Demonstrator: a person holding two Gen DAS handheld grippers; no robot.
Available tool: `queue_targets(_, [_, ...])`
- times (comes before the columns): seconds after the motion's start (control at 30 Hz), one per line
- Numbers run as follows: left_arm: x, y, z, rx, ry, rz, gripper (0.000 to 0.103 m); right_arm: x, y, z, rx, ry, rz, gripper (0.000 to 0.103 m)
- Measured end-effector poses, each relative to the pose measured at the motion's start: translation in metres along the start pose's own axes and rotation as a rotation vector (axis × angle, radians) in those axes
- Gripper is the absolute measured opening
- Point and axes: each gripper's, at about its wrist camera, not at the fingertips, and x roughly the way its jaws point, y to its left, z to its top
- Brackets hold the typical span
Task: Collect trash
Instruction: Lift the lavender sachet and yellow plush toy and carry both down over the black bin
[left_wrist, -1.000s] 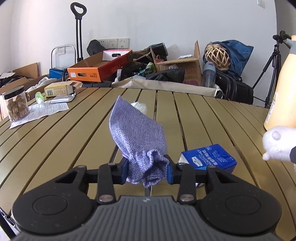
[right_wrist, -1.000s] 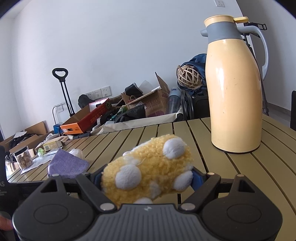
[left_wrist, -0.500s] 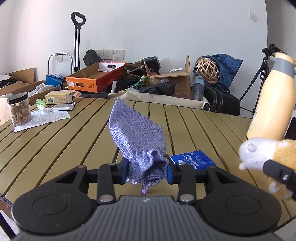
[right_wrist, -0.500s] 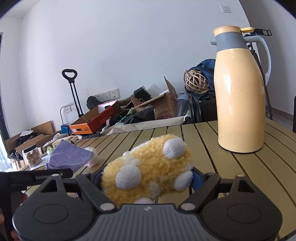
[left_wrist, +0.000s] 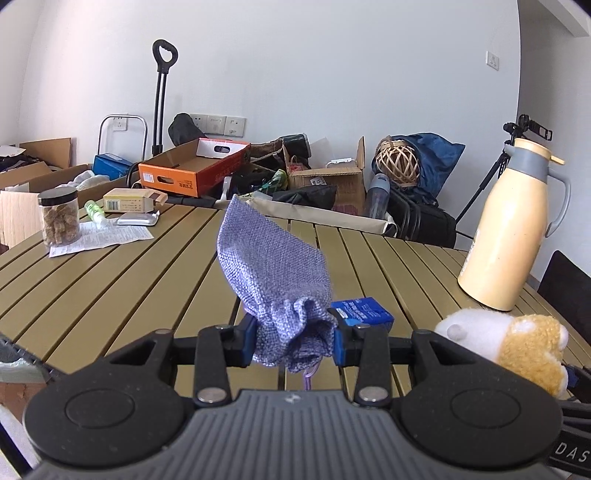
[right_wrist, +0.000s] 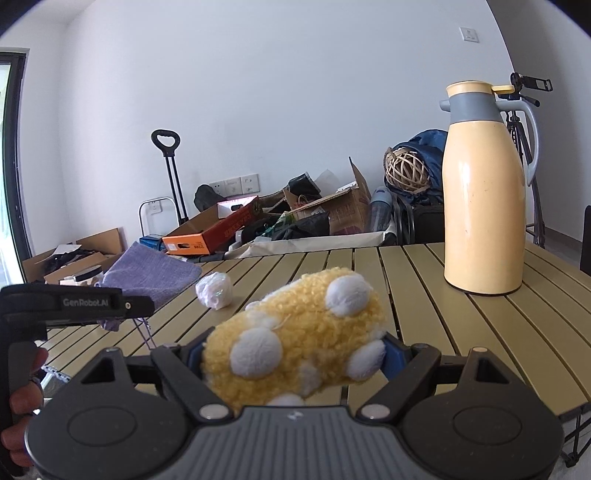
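Grippers first: the left gripper (left_wrist: 293, 338) is clamped tight on the gathered neck of a purple woven drawstring pouch (left_wrist: 271, 266), the bag standing up and leaning away over the table, a thin cord dangling beneath. Over on the right gripper (right_wrist: 293, 352), the jaws sit wide but pressed against both flanks of a yellow plush toy with white spots (right_wrist: 295, 338), carried clear of the surface. That toy shows at the edge of the left wrist view too (left_wrist: 506, 341), and the left unit with the person's fingers (right_wrist: 22, 402) on its handle shows in the right wrist view. Down on the slatted olive table (left_wrist: 110, 280): a blue carton (left_wrist: 364, 312) just behind the pouch, a crumpled white wad (right_wrist: 215, 290), a cream thermos jug (right_wrist: 484, 195), a jar of snacks (left_wrist: 59, 216) on a printed sheet. Behind, cardboard boxes, an orange box (left_wrist: 194, 170), a rattan ball (left_wrist: 398, 164), a tripod (left_wrist: 515, 147) and a white wall.
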Motion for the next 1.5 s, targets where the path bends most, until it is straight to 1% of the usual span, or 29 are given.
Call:
queue_targets(0.2, [-0.035, 0.009, -0.016, -0.004, 0.014, -0.001, 0.038, -0.031, 0.013, -0.012, -0.008, 0.015, 0.009, 0.085])
queue_targets(0.43, [-0.068, 0.017, -0.04, 0.005, 0.051, 0.006, 0.038, -0.062, 0.023, -0.03, -0.013, 0.042, 0.018, 0.085])
queue_targets(0.8, [-0.107, 0.023, -0.07, 0.027, 0.089, 0.024, 0.038, -0.087, 0.033, -0.064, -0.013, 0.117, 0.042, 0.085])
queue_targets(1.17, [-0.121, 0.031, -0.106, 0.04, 0.159, 0.048, 0.038, -0.094, 0.034, -0.101, 0.001, 0.222, 0.045, 0.085])
queue_targets(1.5, [-0.107, 0.032, -0.148, 0.067, 0.286, 0.054, 0.038, -0.087, 0.028, -0.141, 0.017, 0.336, 0.037, 0.085])
